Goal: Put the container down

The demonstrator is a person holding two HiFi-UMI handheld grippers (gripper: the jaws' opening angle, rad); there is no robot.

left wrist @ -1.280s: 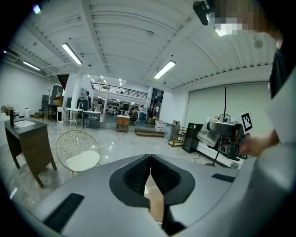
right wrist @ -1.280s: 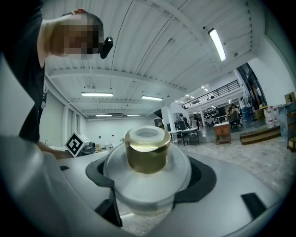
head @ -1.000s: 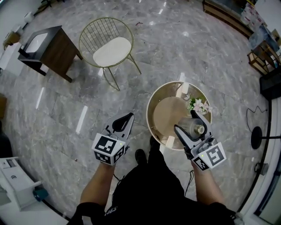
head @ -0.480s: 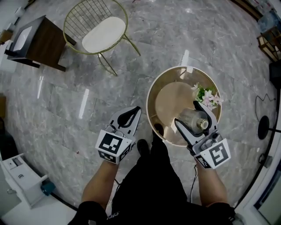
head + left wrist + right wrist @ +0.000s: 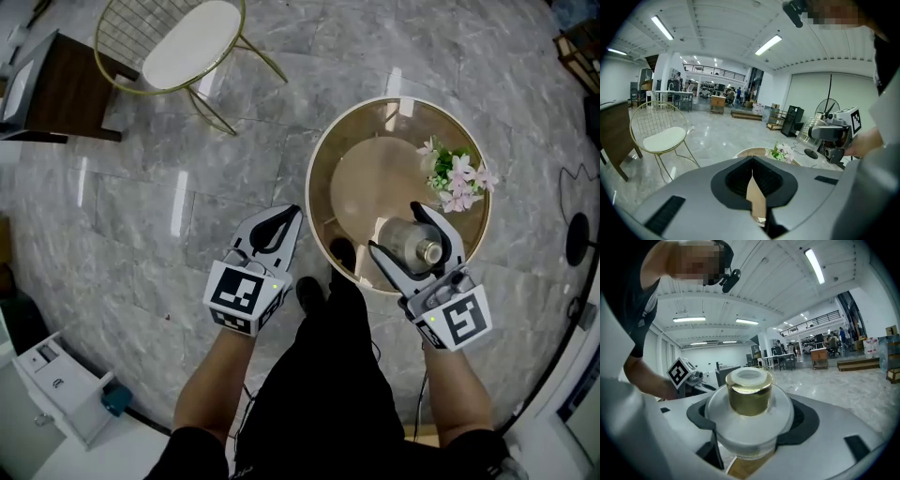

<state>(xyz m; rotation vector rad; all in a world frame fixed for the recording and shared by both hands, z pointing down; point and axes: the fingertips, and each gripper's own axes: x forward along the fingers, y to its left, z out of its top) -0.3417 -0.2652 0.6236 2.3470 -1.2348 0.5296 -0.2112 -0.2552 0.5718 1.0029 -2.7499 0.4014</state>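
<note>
The place looked like a large open hall, part showroom and part workplace. The floor (image 5: 141,216) was polished grey marble, and long strip lights (image 5: 768,44) ran along a high white ceiling. A railed mezzanine (image 5: 717,71) overlooked desks (image 5: 717,101) where people stood far off. Nearer were display-like furnishings: a gold wire chair (image 5: 183,42), a round gold tabletop (image 5: 375,197) with pink flowers (image 5: 457,178), and a standing fan (image 5: 827,108).
</note>
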